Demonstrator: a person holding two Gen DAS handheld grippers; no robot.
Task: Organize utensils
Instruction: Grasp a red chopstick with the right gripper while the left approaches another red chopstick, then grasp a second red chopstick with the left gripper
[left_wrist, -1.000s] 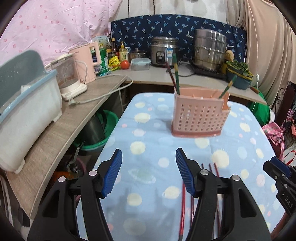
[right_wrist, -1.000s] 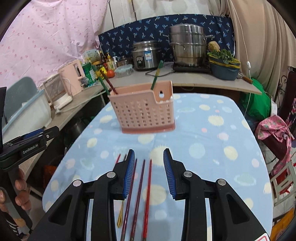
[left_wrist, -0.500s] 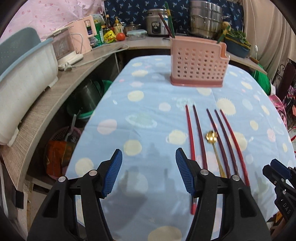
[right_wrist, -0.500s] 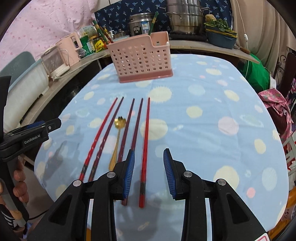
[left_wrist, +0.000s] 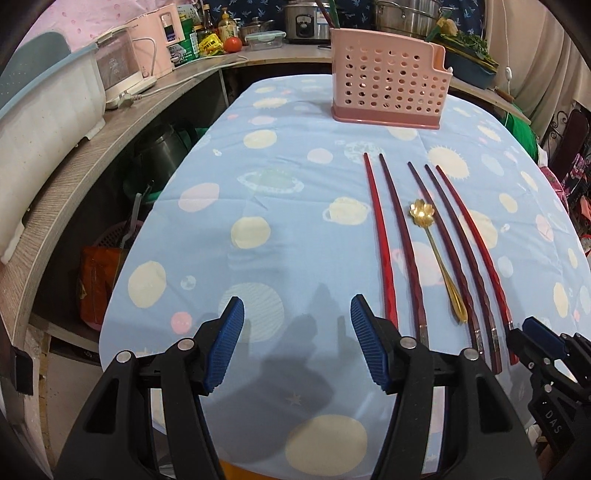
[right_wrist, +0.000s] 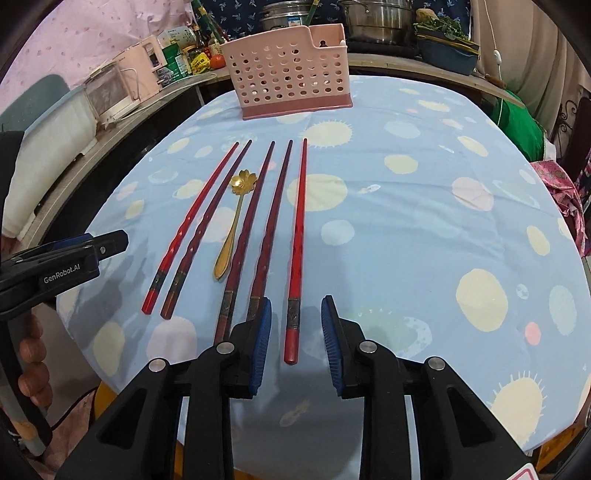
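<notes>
Faceted red chopsticks (right_wrist: 297, 236), flower-bowled gold spoon (right_wrist: 233, 225)

Both tools drawn back toward table's near edge, pink basket (right_wrist: 290, 66) now farther, chopsticks (right_wrist: 297, 236) fully in view

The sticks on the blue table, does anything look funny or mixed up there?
A little. One gold spoon with a flower-shaped bowl lies in the row of red chopsticks, two on its left and three on its right. Five is an odd number for chopsticks. Otherwise the row is neat, and the pink holder stands upright. Nothing looks spilled or broken.
</notes>
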